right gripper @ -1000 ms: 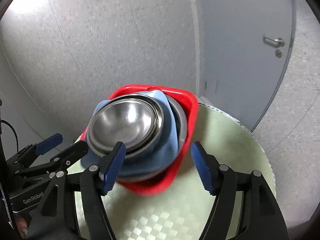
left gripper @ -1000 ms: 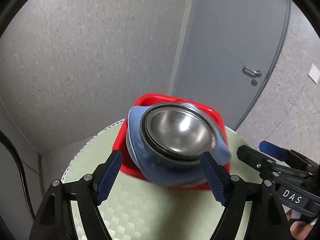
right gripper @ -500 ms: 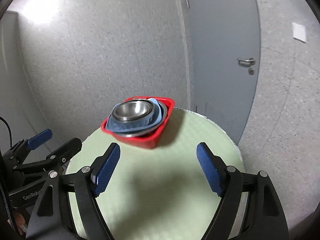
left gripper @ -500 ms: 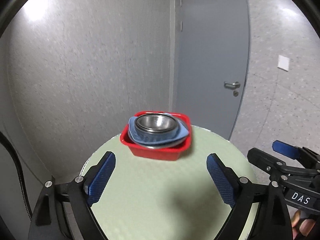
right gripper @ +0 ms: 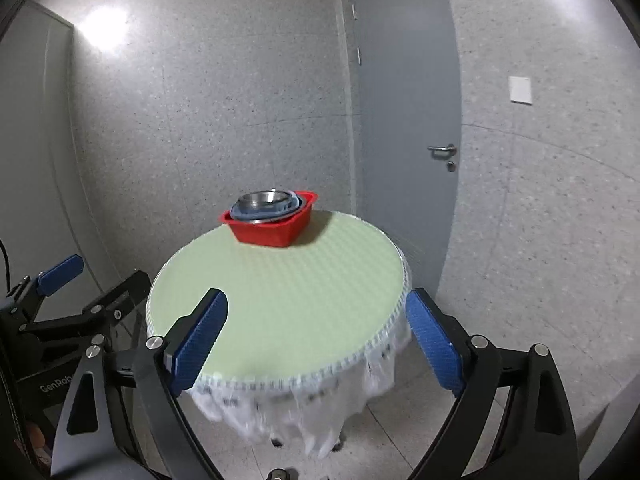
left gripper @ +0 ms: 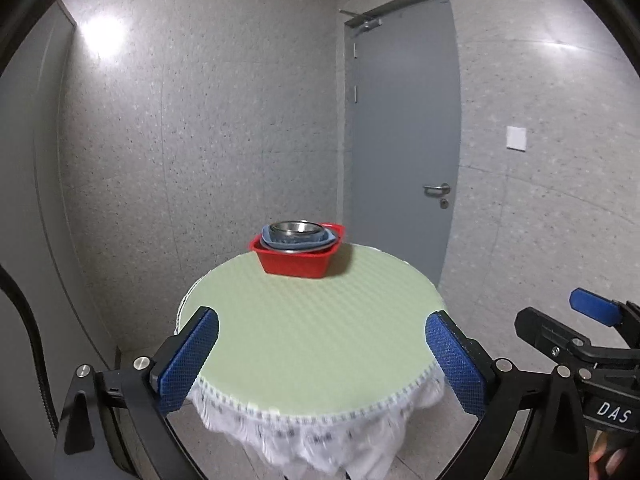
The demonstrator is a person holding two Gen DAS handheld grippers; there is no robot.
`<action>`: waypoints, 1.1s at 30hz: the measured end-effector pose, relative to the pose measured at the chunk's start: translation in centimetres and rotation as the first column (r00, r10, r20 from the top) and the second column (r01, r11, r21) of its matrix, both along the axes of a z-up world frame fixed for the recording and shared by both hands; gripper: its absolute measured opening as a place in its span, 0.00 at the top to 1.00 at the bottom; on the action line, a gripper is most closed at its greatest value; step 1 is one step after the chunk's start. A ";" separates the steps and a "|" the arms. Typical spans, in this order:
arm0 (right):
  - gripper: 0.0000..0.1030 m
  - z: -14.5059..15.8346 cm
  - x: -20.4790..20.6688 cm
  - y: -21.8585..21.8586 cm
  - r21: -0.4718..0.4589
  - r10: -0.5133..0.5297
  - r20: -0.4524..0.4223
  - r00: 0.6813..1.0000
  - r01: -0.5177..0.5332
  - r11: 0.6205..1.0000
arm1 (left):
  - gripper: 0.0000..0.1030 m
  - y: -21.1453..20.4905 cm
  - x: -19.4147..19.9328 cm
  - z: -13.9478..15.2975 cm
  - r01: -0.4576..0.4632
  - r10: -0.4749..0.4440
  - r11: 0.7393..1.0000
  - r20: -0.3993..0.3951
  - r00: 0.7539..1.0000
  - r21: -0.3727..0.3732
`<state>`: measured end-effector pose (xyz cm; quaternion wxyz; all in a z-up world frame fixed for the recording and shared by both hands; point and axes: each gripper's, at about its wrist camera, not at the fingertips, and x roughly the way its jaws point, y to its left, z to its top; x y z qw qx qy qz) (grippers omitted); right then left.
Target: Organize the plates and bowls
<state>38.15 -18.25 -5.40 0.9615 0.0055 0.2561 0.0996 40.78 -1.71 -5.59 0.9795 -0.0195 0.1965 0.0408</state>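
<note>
A red square plastic bowl (left gripper: pixel 297 258) sits at the far edge of a round table (left gripper: pixel 312 328) covered with a pale green checked mat, with a white lace-edged cloth (left gripper: pixel 320 436) hanging below the rim. Nested inside the red bowl is a stack: a blue dish (left gripper: pixel 298 240) lying over a steel rim, and on top a stainless steel bowl (left gripper: pixel 294 227) whose shiny inside faces up. In the right wrist view the same red bowl (right gripper: pixel 272 226) stands on the far side of the table (right gripper: pixel 280 300), the steel bowl (right gripper: pixel 264 199) topmost and tilted slightly. The left gripper (left gripper: pixel 322 356) is spread wide, its blue-padded fingers (left gripper: pixel 188 356) empty and held over the near edge of the table, well apart from the stack. The right gripper (right gripper: pixel 316 340) is likewise spread wide and empty, its blue pads (right gripper: pixel 434 346) framing the near rim of the table. Each gripper appears at the edge of the other's view: the right gripper (left gripper: pixel 580 344) on the right of the left wrist view, the left gripper (right gripper: pixel 72 304) on the left of the right wrist view. Behind the table stand speckled grey walls, a grey door (left gripper: pixel 404 140) with a lever handle (left gripper: pixel 437 189), and a white wall switch (left gripper: pixel 516 138).
</note>
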 end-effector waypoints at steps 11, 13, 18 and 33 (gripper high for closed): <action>0.08 0.4 -11.9 -1.4 -0.032 -0.053 0.057 0.997 0.055 0.998 | 0.01 -2.5 -14.6 1.1 0.039 -0.039 0.999 0.050 0.998 0.011; 0.07 0.4 -13.8 -1.1 -0.041 -0.058 0.078 0.995 0.061 0.997 | 0.01 -2.1 -16.1 0.9 0.047 -0.047 0.999 0.058 0.997 0.009; 0.05 0.3 -17.7 -0.2 -0.056 -0.088 0.115 0.989 0.095 0.994 | 0.01 -0.6 -18.4 0.6 0.062 -0.063 0.998 0.071 0.995 0.018; 0.01 -1.7 -26.0 3.8 -0.048 -0.158 0.127 0.979 0.165 0.985 | 0.01 4.2 -28.3 -1.1 0.083 -0.084 0.996 0.080 0.993 0.018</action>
